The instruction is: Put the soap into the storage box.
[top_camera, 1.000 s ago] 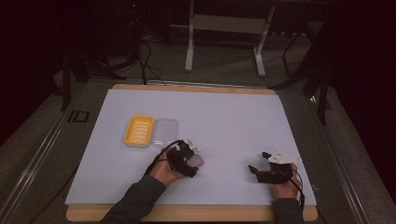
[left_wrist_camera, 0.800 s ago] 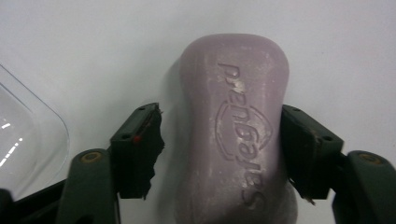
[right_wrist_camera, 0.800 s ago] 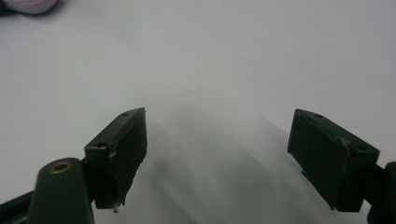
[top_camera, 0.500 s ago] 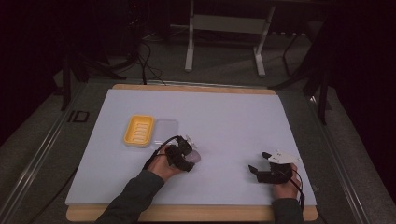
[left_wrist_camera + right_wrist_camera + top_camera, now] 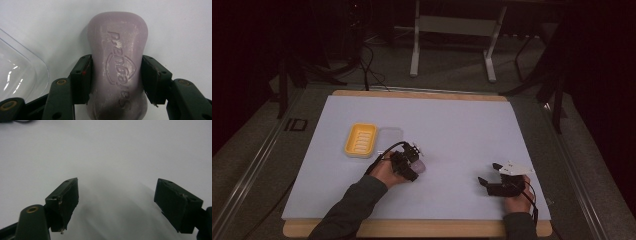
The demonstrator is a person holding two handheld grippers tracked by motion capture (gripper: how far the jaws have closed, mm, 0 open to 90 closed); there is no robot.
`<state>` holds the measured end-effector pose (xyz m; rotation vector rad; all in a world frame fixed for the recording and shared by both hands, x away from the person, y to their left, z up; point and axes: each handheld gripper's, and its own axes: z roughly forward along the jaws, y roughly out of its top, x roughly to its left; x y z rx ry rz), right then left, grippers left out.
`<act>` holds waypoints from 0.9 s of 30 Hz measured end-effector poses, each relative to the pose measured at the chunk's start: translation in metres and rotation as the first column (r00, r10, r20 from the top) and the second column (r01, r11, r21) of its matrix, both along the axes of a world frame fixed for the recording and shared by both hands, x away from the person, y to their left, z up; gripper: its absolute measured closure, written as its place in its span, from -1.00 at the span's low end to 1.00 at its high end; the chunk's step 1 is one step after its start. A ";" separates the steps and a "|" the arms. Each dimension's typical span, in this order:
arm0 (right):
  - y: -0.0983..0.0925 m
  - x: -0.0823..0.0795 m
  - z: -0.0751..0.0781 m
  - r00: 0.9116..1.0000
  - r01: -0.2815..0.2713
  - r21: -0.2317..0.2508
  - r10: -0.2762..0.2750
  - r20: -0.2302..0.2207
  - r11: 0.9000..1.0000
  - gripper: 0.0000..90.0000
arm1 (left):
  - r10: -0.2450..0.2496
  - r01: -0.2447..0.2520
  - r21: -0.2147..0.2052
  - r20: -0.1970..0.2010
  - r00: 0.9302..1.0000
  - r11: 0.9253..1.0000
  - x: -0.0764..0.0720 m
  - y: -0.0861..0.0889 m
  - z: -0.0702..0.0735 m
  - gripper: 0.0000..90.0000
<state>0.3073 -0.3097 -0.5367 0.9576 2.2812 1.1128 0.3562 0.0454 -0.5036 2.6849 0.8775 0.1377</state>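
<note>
A pale purple bar of soap [image 5: 117,65] with an embossed logo sits between the jaws of my left gripper [image 5: 116,75], which is shut on its sides. From above, that soap [image 5: 418,165] shows just past my left gripper [image 5: 411,162], right of the soap dish. The yellow soap dish [image 5: 360,139] lies on the white mat with its clear lid [image 5: 390,137] beside it. A corner of the clear lid [image 5: 20,72] appears at the left of the left gripper view. My right gripper [image 5: 490,174] rests low at the right front, its jaws wide open over bare mat [image 5: 117,202].
The white mat [image 5: 462,125] covers a wooden board on the table. Cables trail from both grippers. Beyond the table's far edge stand a metal frame's legs [image 5: 452,45] and floor cables.
My left gripper has shifted slightly left and back with the soap, toward the dish and lid. The right gripper has stayed put.
</note>
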 end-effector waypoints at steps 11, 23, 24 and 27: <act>0.001 0.000 0.000 1.000 -0.001 -0.005 0.001 -0.003 1.000 -0.57 | -0.036 0.039 0.045 -0.057 0.998 0.998 0.010 -0.006 0.003 0.03; 0.001 0.000 0.000 1.000 -0.002 -0.006 0.002 -0.003 1.000 -0.57 | -0.037 0.052 0.131 -0.114 0.993 0.990 0.017 -0.018 0.004 0.02; 0.001 0.000 0.000 1.000 -0.002 -0.006 0.002 -0.003 1.000 -0.57 | -0.036 0.052 0.135 -0.117 0.992 0.989 0.017 -0.019 0.004 0.02; 0.001 0.000 0.000 1.000 -0.002 -0.007 0.002 -0.003 1.000 -0.57 | -0.033 0.052 0.152 -0.122 0.992 0.987 0.018 -0.022 0.004 0.02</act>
